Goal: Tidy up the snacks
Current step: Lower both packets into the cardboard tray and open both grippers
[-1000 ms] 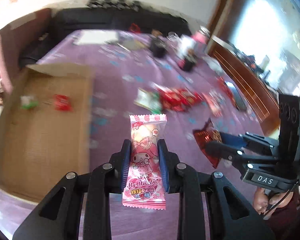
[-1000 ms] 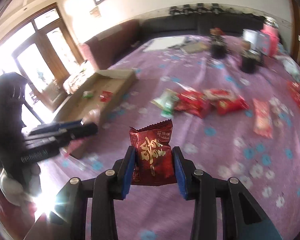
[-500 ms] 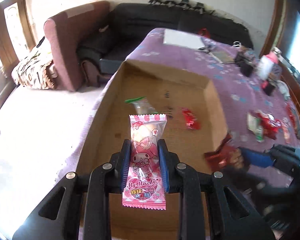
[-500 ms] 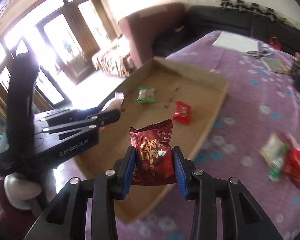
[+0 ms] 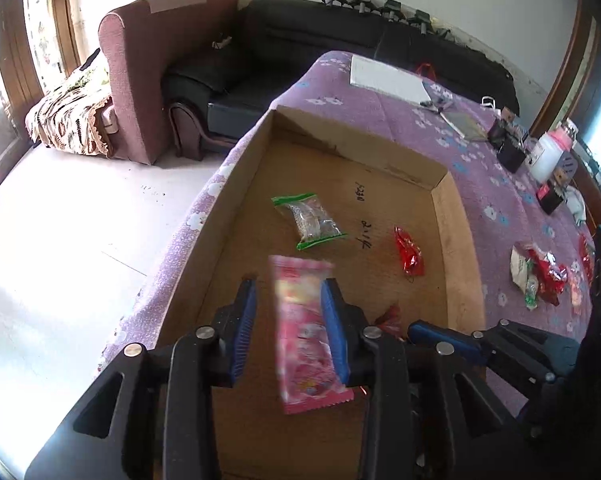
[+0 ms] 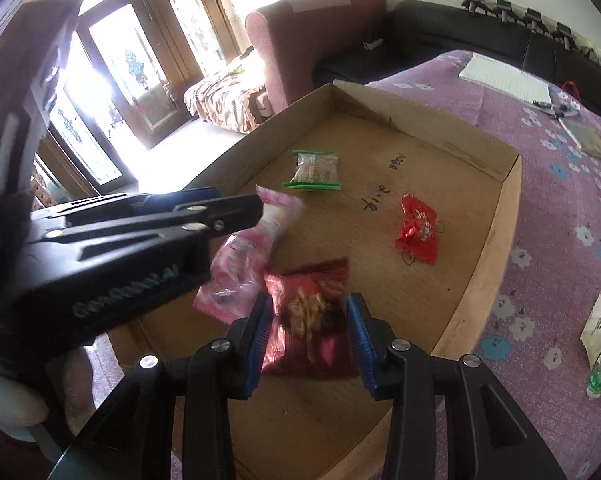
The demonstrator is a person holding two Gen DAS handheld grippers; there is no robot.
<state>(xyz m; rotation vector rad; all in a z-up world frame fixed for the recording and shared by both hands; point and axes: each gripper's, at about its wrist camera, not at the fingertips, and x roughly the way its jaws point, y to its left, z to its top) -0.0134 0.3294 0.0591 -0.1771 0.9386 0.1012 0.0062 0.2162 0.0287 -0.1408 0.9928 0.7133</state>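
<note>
The left gripper (image 5: 288, 322) hung over the near part of the shallow cardboard box (image 5: 454, 248), which lay on the purple flowered cloth (image 5: 496, 200) of the counter. Its fingers (image 5: 242, 330) had just been opening, and the pink snack packet (image 5: 304, 336) stood between them, blurred. A clear gap showed between the packet and the left pad; the packet lay against or just beside the right pad, and I could not tell whether it was touching it. The packet's long axis ran along the fingers, its top crimp pointing away from the camera toward the far wall of the box and leaning a little left.

The right gripper (image 6: 310, 334) was also over the box, close beside the left one. Its fingers (image 6: 358, 336) had just parted a little, and the dark red snack packet (image 6: 310, 320) sat blurred between the blue pads, its long axis roughly along the fingers with the top edge pointing away. Whether the pads still pressed on it I could not tell.

On the box floor lay a green-edged clear packet (image 5: 308, 220), its long axis running diagonally, and a small red wrapped snack (image 5: 410, 254) to its right, apart from it. More snacks (image 5: 540, 276) lay in a loose heap on the cloth outside the box's right wall.
</note>
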